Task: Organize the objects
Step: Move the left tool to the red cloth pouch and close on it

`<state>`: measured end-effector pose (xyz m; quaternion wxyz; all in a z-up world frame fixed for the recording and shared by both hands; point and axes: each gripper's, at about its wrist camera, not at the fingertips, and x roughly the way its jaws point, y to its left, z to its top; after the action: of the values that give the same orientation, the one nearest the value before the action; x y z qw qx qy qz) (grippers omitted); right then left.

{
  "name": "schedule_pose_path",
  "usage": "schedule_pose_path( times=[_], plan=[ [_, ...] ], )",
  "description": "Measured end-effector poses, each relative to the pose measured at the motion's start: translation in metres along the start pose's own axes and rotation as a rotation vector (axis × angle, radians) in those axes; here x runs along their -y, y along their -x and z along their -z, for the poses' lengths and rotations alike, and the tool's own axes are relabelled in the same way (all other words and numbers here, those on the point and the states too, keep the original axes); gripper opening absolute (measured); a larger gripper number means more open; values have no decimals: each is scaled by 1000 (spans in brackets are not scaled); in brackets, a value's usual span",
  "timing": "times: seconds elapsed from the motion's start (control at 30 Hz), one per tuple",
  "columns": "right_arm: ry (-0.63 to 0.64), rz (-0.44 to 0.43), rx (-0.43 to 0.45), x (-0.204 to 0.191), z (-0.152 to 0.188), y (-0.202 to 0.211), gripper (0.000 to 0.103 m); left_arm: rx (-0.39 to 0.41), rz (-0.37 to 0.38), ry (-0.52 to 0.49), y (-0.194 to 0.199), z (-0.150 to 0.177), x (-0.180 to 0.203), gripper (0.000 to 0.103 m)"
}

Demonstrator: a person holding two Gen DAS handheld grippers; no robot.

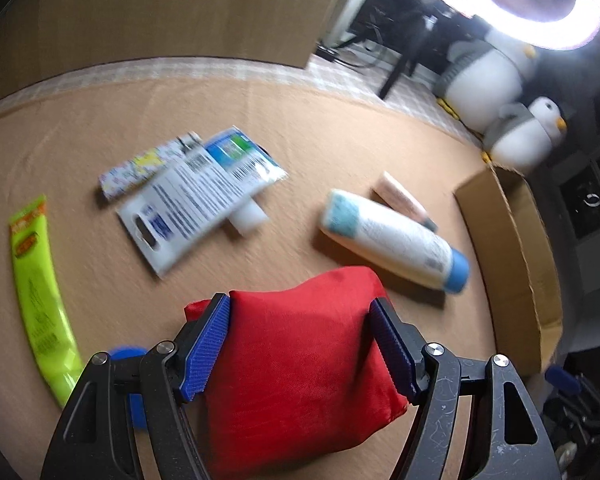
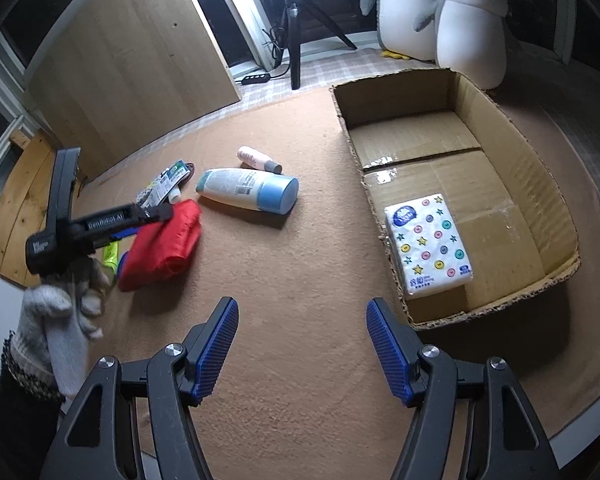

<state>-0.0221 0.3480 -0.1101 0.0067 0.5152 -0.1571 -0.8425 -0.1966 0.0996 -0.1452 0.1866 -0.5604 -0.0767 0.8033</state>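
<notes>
Red fabric pouch [image 1: 300, 368], soft and satin-like, sits squeezed between the blue ribbed pads of the left hand-held gripper [image 1: 300, 320], which is closed on its two sides; whether it is lifted off the tan carpeted counter [image 1: 100, 280] or just resting on it cannot be told. Taking the open brown cardboard box [image 2: 512, 136] as landmark and going left to right: farthest from the box lies a lime-green flat tube [image 1: 40, 280], then a heap of printed sachets and a blue-and-white card pack [image 1: 196, 192], then the pouch, then a white bottle with a pale blue cap [image 2: 248, 188] on its side with a small pink bottle [image 2: 258, 159] just behind it, both nearer the box. Inside the box, near its front wall, a white tissue pack with coloured dots and stars [image 2: 428, 244] lies flat. The right hand-held gripper [image 2: 302, 344] hangs in front of the box with its jaws spread wide and nothing between them. The step in hand looks like carrying the pouch to the box; the cloth is slippery and sags, so the squeeze should stay firm, the pouch should clear the white bottle and the ragged box rim, and it would best land on the bare floor of the box behind the tissue pack.
</notes>
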Motion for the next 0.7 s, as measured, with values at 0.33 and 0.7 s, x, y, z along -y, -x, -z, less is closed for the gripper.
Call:
schedule_pose_path(
  times=[0.33, 0.7],
  plan=[
    [3, -22, -11, -2, 1, -5, 63, -35, 61, -78, -5, 51, 45, 74],
    [37, -55, -35, -10, 0, -15, 63, 3, 86, -121, 31, 81, 51, 84]
  ],
)
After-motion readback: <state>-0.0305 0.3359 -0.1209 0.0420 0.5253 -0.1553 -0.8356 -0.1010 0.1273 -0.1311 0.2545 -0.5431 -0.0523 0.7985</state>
